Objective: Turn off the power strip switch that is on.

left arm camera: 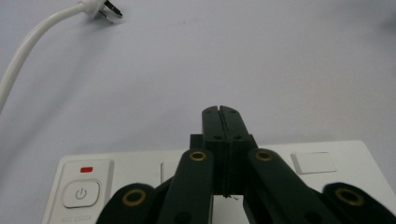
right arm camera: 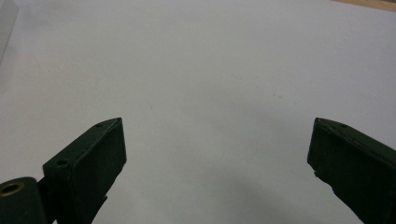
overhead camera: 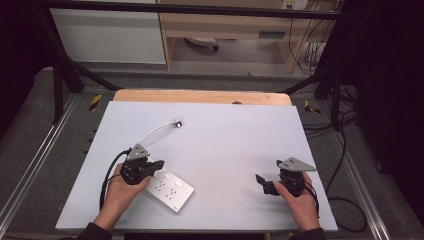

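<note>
**Pale surface with a power strip and its loose plug**

The surface (overhead camera: 225,145) is a pale blue-grey board, wider at the near edge than the far one as seen from above. A strip of bare wood (overhead camera: 200,96) runs along its far edge.

A white power strip (overhead camera: 172,189) lies flat near the near left corner, angled to the near edge. In the left gripper view its face shows a round power button (left arm camera: 81,193) with a small red mark (left arm camera: 86,169) above it.

A white cable (overhead camera: 152,131) curves over the surface toward the far edge, ending in a plug (overhead camera: 177,122) that lies loose on the board left of centre, its prongs bare.
</note>
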`<move>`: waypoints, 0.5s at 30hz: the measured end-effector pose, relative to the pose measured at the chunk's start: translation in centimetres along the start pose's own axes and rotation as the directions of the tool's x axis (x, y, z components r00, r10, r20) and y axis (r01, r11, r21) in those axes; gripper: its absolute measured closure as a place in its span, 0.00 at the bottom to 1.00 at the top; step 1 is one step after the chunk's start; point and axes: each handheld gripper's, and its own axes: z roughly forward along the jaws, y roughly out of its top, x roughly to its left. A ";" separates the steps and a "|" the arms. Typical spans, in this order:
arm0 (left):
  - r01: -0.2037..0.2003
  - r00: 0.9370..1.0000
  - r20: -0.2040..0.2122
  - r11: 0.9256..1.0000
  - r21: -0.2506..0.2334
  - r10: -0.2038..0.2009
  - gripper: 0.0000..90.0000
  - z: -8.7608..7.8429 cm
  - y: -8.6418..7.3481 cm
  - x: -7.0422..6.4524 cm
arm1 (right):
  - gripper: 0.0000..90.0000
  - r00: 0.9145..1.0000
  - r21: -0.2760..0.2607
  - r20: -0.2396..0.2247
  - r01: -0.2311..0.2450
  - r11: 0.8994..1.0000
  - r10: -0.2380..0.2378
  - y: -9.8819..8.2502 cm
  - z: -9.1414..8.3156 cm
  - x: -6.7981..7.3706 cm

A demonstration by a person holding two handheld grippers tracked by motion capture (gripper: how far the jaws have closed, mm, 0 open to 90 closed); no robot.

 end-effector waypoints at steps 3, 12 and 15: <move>0.000 1.000 -0.001 1.000 -0.013 0.000 1.00 -0.1 0.1 0.0 | 0.06 1.000 0.002 0.000 0.001 1.000 -0.001 0.0 0.0 0.0; 0.010 1.000 -0.028 0.999 -0.036 -0.011 0.81 0.0 0.1 0.0 | 0.06 1.000 0.002 0.000 0.002 1.000 -0.002 0.0 0.0 0.0; 0.021 0.999 -0.031 0.999 -0.047 -0.023 0.73 0.0 0.1 0.0 | 0.05 1.000 0.001 0.000 0.003 1.000 -0.003 0.0 0.0 0.0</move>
